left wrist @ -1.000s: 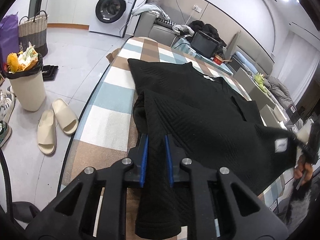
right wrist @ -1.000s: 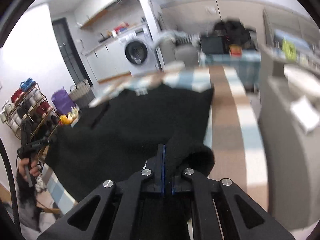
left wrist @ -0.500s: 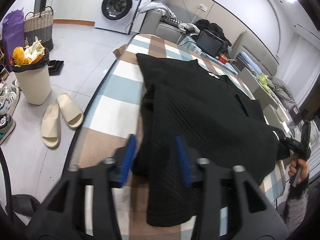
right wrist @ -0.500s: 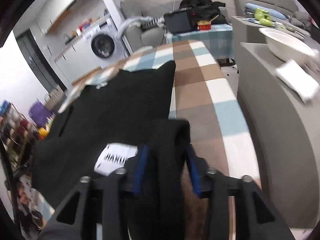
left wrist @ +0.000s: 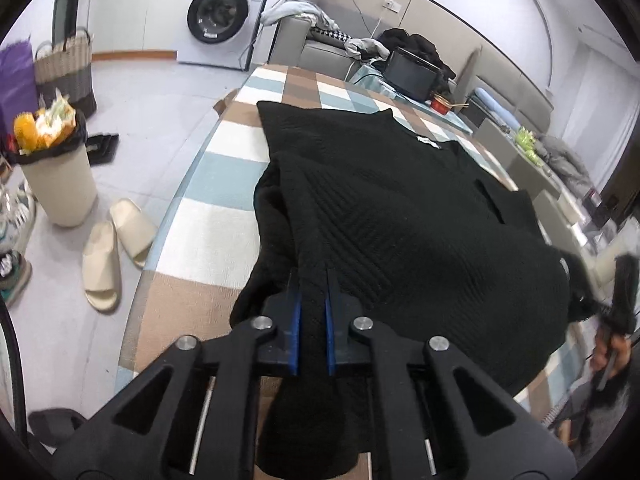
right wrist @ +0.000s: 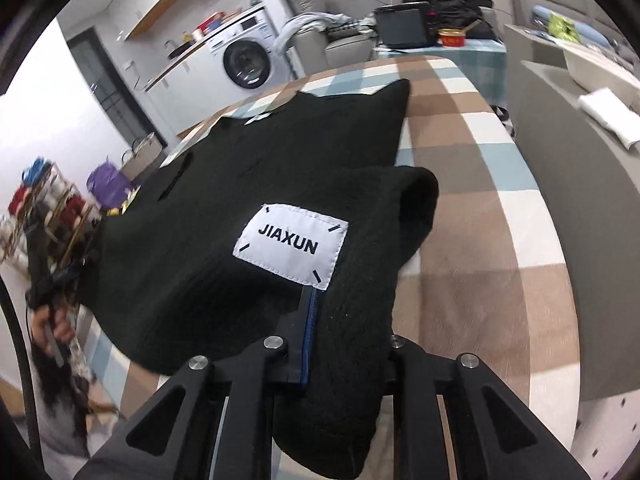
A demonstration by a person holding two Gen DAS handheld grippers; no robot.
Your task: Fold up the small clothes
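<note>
A black knit sweater (left wrist: 400, 208) lies spread on a table covered by a checked cloth (left wrist: 224, 184) of brown, blue and white squares, its neckline toward the far end near the sofa and its long axis running down the table toward the cameras. A white label reading JIAXUN (right wrist: 291, 246) sits on the near right corner, which is folded up in a thick roll.

The left gripper (left wrist: 311, 312) angles steeply down at the near left hem, its blue-padded jaws drawn narrow and clamped on a bunched fold of the sweater, with cloth hanging below them over the table edge. The right gripper (right wrist: 340, 320) tilts down likewise at the near right corner; its jaws are closing, with the rolled knit between them, and the fabric drapes over the right finger and hides it. In each wrist view a hand (left wrist: 612, 354) grips the other tool's handle at the frame's edge.

The sweater's left edge leaves a broad strip of bare cloth toward the table's rounded rim; on the right, a wide band of checks stays open up to a grey cabinet (right wrist: 580, 184). Beyond, a washing machine (left wrist: 224, 12), a waste bin (left wrist: 60, 184) and pale slippers (left wrist: 116, 248) stand on the floor well apart from the table.
</note>
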